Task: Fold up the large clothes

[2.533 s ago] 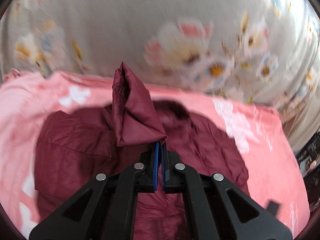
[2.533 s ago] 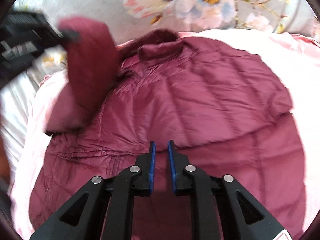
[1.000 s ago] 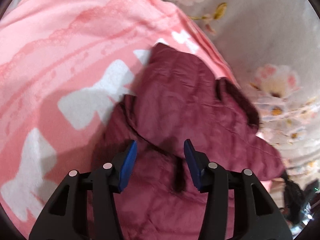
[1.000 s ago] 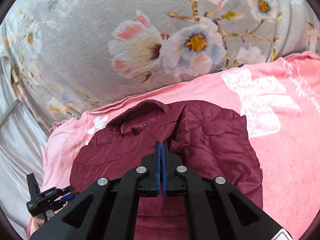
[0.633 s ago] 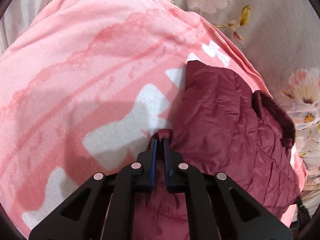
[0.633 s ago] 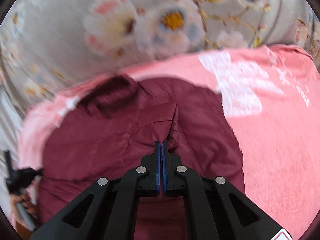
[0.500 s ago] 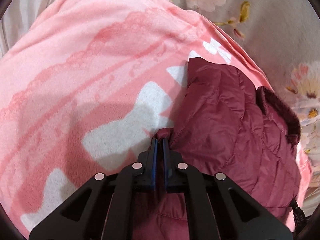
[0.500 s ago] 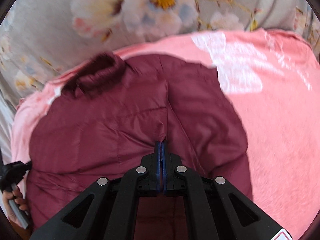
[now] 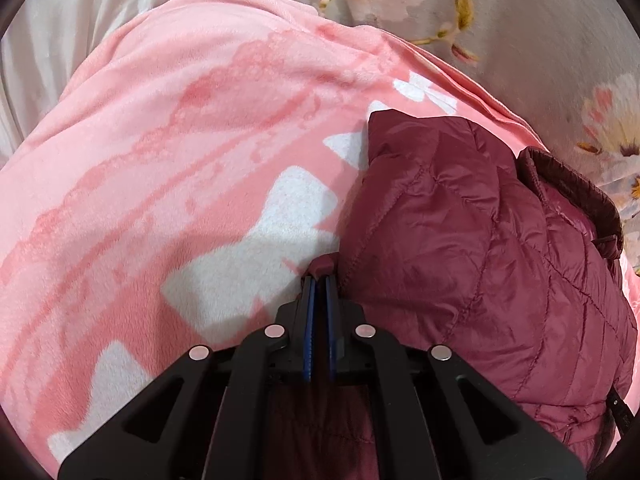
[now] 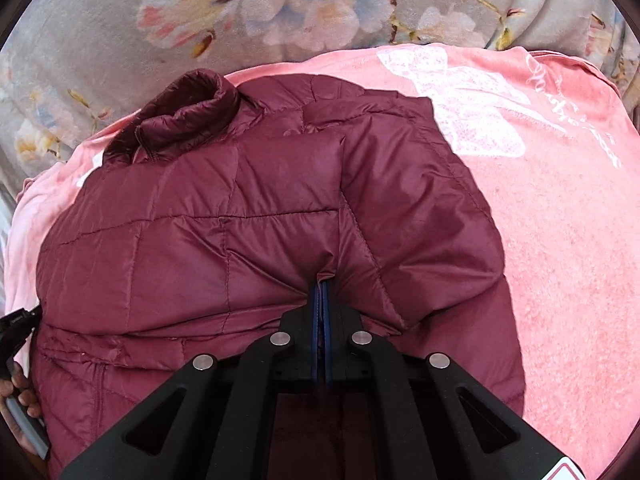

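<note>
While pinched, jacket [image 10: 248,216] ahead of right tongs [image 10: 321,286].

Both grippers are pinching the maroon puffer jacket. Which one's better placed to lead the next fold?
Probably the right gripper: it is shut on a pinch mid-panel of the maroon quilted puffer jacket, with the collar straight ahead. The left gripper only holds a small tab at the jacket's edge beside the pink fleece blanket.

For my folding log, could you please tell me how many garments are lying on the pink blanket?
1: a maroon puffer jacket spread across the pink blanket, its collar toward the floral bedding. Both the left gripper and right gripper pinch it. Anything beneath it is hidden.
</note>
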{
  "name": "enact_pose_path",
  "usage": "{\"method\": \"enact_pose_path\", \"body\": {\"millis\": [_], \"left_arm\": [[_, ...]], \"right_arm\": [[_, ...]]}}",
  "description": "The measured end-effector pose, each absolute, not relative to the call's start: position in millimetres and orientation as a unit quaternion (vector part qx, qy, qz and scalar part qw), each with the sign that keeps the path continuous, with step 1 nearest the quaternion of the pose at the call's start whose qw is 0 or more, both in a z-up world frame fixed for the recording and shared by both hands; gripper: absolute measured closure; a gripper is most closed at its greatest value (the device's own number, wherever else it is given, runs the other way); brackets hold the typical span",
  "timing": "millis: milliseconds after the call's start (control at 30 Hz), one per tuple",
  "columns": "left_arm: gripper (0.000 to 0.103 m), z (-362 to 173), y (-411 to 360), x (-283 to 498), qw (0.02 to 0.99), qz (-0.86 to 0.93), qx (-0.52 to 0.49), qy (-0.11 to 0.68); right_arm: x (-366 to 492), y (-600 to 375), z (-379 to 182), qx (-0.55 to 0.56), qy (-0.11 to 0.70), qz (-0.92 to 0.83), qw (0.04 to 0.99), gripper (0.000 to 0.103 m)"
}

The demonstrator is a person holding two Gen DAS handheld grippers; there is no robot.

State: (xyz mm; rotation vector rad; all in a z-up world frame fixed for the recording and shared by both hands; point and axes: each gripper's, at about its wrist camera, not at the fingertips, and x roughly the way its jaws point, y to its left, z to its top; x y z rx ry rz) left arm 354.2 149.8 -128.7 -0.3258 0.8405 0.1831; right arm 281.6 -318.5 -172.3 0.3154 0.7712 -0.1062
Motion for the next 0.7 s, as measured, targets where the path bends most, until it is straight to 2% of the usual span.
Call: {"method": "enact_pose_path", "body": {"millis": [167, 233, 367, 600, 700], "left_arm": [[0.099, -128.9, 147.6, 354.2, 0.896, 0.090, -0.152, 0.407], [0.098, -124.5, 145.4, 350.8, 0.897, 0.087, -0.137, 0.410], [0.097, -104.1, 142.2, 325.0, 0.904, 0.059, -0.118, 0.406], [0.097, -47.0, 100.1, 323.9, 0.914, -0.019, -0.137, 0.381], [0.097, -41.7, 65.7, 339.0, 0.916, -0.037, -0.114, 0.383]], "right_arm": [[283.8, -323.0, -169.0, 0.159, 0.400, -0.037, 0.902, 0.102], [271.6, -322.8, -158.8, 0.156, 0.396, -0.035, 0.904, 0.096], [241.4, -323.0, -137.3, 0.144, 0.369, -0.051, 0.917, 0.090], [259.4, -257.2, -103.3, 0.147, 0.348, 0.049, 0.925, 0.090], [282.4, -222.6, -105.0, 0.123, 0.351, 0.066, 0.926, 0.090]]}}
